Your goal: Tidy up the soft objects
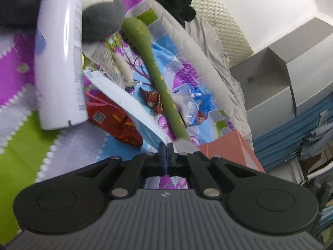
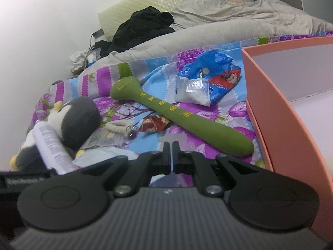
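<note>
Your left gripper [image 1: 166, 149] has its jaws clamped on the mask [image 1: 127, 102]; the right gripper [image 2: 171, 153] has its jaws together, empty. Carry the mask clear of the club [image 2: 177, 116], over the near wall of the box [image 2: 291, 125]. Beyond, the bed [image 2: 208, 31] gives open room.

On the patchwork floral bedsheet [image 2: 187, 137], the long green plush mallet [image 2: 179, 114] lies between the grey-and-white plush penguin [image 2: 77, 120] and the salmon-pink cardboard box [image 2: 291, 108].
</note>
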A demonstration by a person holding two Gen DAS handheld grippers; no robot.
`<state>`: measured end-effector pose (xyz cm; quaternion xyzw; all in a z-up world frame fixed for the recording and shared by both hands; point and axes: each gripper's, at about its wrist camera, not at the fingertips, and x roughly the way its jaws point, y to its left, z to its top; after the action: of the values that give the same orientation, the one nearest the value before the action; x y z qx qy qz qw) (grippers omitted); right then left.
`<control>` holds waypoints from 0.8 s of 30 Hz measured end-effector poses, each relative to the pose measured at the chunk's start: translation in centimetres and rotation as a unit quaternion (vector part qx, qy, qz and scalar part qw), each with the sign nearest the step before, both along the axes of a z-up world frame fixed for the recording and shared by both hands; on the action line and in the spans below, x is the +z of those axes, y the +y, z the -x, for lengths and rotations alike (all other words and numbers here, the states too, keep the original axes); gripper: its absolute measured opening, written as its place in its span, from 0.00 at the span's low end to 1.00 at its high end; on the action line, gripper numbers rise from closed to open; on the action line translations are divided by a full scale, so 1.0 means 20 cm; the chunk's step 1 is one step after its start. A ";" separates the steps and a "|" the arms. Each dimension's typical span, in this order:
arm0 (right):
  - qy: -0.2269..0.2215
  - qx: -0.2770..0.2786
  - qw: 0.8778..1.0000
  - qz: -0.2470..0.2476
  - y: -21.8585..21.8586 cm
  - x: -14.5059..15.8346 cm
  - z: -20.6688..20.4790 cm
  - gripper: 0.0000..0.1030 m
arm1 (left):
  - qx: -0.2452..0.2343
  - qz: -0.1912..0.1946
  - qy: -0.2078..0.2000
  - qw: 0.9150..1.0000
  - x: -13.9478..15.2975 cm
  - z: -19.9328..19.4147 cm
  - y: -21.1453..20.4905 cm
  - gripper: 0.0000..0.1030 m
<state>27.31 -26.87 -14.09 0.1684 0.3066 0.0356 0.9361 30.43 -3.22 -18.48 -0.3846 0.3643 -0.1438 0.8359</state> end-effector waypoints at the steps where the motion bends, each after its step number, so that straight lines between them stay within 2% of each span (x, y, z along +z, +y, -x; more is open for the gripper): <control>1: 0.000 -0.001 1.000 0.003 0.00 0.01 0.03 0.05 | -0.003 -0.006 -0.004 1.000 0.03 0.03 0.01 0.01; 8: 0.005 0.002 1.000 0.020 0.02 0.05 0.23 0.05 | -0.037 -0.024 -0.016 0.999 0.18 0.24 0.12 0.01; 14: 0.018 0.010 0.999 0.036 0.04 0.06 0.40 0.05 | -0.074 -0.061 -0.010 0.995 0.25 0.43 0.18 0.01; 19: 0.037 0.023 0.998 0.041 0.09 0.02 0.54 0.05 | -0.109 -0.078 0.015 0.991 0.27 0.57 0.26 0.01; 24: 0.061 0.037 0.996 0.047 0.13 -0.06 0.64 0.08 | -0.089 -0.116 0.032 0.989 0.21 0.67 0.34 0.02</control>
<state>14.46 -24.21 -15.25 0.1144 0.3703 0.0451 0.9207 16.96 3.53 -14.33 -0.2556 0.4373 -0.1621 0.8468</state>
